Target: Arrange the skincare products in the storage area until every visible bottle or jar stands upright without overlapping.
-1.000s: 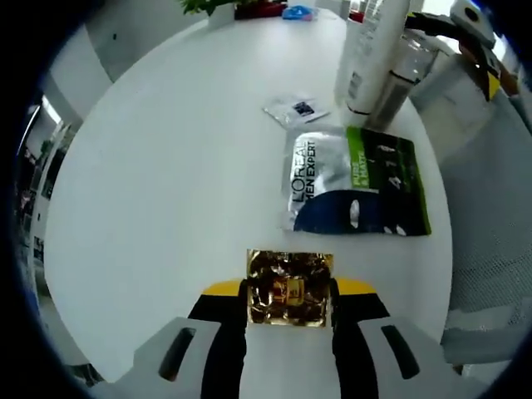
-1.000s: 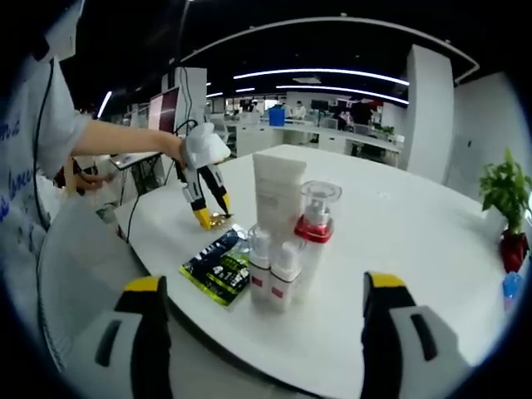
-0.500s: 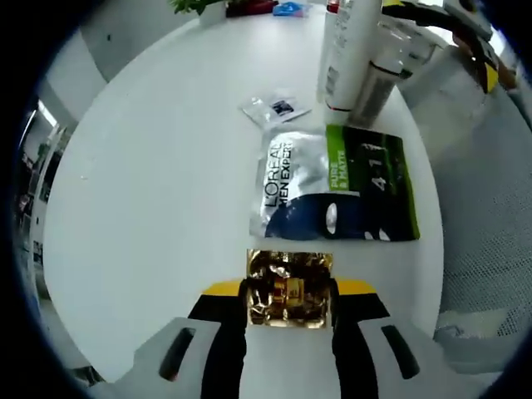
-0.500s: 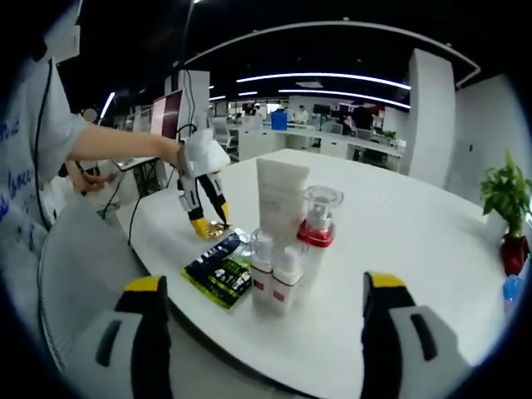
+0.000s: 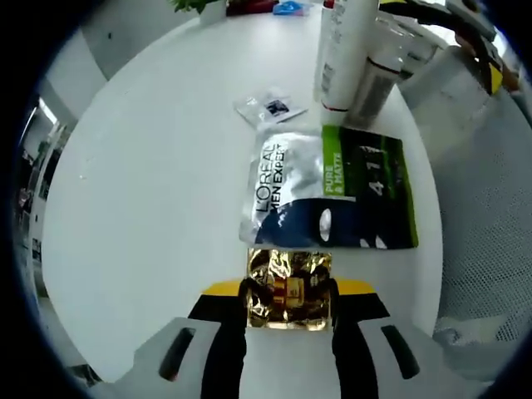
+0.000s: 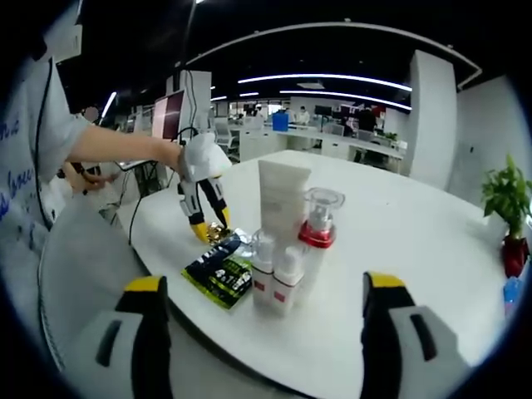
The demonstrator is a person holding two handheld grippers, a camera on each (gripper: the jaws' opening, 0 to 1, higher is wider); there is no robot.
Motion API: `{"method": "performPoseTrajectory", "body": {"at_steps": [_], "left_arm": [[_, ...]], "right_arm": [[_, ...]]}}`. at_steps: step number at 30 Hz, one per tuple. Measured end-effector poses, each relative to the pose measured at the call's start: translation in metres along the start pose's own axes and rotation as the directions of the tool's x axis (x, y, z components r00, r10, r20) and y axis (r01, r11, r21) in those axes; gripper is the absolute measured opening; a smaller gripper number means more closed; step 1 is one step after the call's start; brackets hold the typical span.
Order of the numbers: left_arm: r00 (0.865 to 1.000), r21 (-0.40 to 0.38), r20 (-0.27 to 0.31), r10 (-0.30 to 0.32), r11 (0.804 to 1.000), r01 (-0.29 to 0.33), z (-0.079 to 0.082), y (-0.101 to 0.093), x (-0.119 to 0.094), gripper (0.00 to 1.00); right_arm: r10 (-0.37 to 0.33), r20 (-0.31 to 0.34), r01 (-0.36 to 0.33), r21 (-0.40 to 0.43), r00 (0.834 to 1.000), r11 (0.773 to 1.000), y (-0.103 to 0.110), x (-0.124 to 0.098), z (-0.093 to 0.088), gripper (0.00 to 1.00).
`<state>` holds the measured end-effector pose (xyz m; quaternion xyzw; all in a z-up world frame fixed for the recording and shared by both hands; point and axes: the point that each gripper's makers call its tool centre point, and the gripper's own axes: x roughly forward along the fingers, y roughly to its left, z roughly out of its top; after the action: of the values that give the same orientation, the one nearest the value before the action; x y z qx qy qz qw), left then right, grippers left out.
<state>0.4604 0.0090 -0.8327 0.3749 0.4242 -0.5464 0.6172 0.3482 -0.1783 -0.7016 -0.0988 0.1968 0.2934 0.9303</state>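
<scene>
1. Left gripper view: the left gripper [image 5: 289, 293] is clamped on a gold sachet [image 5: 289, 288], one yellow-tipped jaw on each side edge.
2. The sachet's far edge sits just beside, perhaps touching, the near edge of the mask pack [image 5: 331, 197], which lies flat on the white table [image 5: 150, 183].
3. Beyond the mask pack: a small clear packet [image 5: 269, 107] just past its far-left corner; the white tube [image 5: 345, 50] and the pump bottle [image 5: 381, 71] stand upright just past its far edge.
4. Judgement: the step is placing the gold sachet beside the mask pack. To do it well, set it flat, short of the pack's edge, so nothing overlaps; open the jaws only once it rests on the table.
5. Right gripper view: the right gripper [image 6: 258, 341] hovers with jaws wide apart, holding nothing, near the table edge.
6. The tube [image 6: 283, 199], pump bottle [image 6: 316, 220] and two small bottles [image 6: 274, 274] stand upright in a close cluster just right of the mask pack [image 6: 218, 270].
7. The left gripper [image 6: 206, 229] is seen at the pack's far end, a person's arm [image 6: 108, 145] behind it.
8. Judgement: keep the right gripper clear of the cluster; a nudge could topple the small bottles.
</scene>
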Motion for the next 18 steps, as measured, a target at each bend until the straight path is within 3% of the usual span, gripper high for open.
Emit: {"method": "performPoseTrajectory", "body": {"at_steps": [18], "left_arm": [[0.999,-0.004,0.008,0.042,0.999,-0.042,0.0015,0.0009,-0.0009,0.42]], "right_arm": [[0.0,0.01,0.0,-0.005,1.0,1.0,0.0005,-0.0011,0.0011,0.97]]}}
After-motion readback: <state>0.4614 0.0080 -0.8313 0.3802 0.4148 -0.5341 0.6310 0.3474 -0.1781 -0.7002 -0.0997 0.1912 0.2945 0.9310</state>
